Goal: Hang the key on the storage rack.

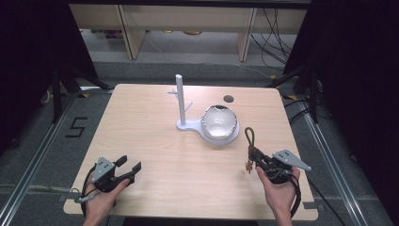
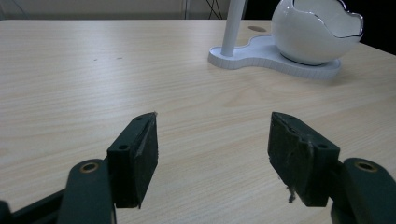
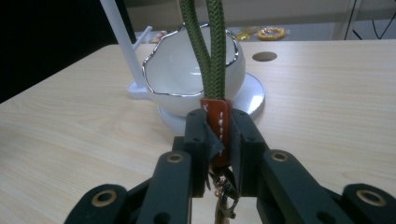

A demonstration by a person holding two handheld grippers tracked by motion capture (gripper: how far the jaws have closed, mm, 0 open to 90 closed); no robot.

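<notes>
Keychain clamped by its orange tab in right hand-held gripper, green cord loop standing up above table. Beyond: white stand, egg-shaped bowl. Left hand-held gripper: jaws apart, nothing between, low over table.

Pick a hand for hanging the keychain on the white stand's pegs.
Right. The right gripper is already shut on the keychain, its green cord loop pointing toward the stand. The left gripper rests open, apart from it.
</notes>
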